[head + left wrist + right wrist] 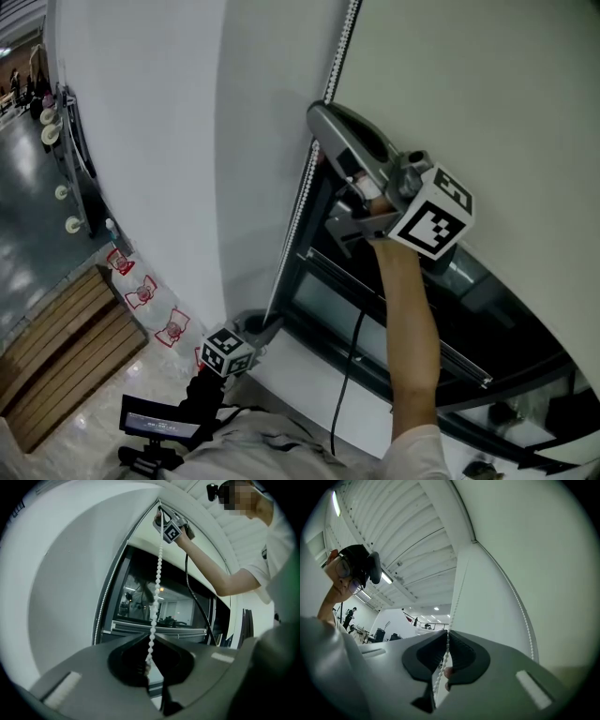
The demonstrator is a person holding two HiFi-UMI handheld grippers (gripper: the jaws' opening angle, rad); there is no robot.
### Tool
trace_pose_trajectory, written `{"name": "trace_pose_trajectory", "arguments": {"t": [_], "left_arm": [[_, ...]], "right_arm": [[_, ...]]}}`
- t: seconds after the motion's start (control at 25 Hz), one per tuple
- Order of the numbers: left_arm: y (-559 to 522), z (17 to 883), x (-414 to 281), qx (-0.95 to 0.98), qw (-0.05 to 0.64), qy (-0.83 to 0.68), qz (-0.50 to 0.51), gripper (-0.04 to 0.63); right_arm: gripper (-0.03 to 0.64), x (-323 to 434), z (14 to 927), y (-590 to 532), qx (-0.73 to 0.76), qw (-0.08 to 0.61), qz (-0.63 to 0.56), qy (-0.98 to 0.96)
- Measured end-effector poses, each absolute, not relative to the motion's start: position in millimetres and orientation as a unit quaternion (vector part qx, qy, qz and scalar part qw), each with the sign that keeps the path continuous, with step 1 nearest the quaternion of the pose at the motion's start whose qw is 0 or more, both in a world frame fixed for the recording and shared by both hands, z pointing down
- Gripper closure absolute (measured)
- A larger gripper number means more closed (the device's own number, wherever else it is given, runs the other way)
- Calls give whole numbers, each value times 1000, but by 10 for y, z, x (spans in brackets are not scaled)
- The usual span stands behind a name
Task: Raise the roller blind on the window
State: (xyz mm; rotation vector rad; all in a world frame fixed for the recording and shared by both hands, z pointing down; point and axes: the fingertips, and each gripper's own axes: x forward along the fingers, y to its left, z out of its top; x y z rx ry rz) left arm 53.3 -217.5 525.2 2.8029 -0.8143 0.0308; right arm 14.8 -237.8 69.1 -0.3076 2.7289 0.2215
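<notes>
Bead chain point(298, 211) of the roller blind point(487, 94) runs along the left edge of the window point(375, 309), next to the pale wall point(159, 141), and both units are clamped on it. The right hand-held gripper point(319, 120) is held high on a raised forearm point(412, 319), at the upper part of the chain beside the blind's fabric. In the right gripper view its jaws are clenched on the chain point(456, 601), which passes between the pads of this hand-held gripper point(447, 639) and rises along the blind's edge. A second strand point(520, 611) hangs free to the right, outside the jaws. The left hand-held gripper point(270, 323) sits low, near the bottom left corner of the window frame. In the left gripper view its jaws point(151, 641) are closed tight on the same chain point(158, 573). The beads climb from them in a straight line to the right hand-held gripper point(160, 513) above. The blind covers the upper part of the window, and dark glass point(154, 602) is exposed below it.
</notes>
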Motion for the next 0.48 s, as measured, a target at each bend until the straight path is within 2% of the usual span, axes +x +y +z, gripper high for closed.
{"name": "trace_pose_trajectory", "arguments": {"t": [0.28, 0.48], "left_arm": [[-2134, 5271, 581, 956, 115, -269, 14, 597], [-2124, 5260, 596, 957, 113, -266, 13, 597]], "right_arm": [[601, 252, 750, -2373, -130, 202, 77, 968], [603, 175, 992, -2360, -146, 178, 86, 969]]}}
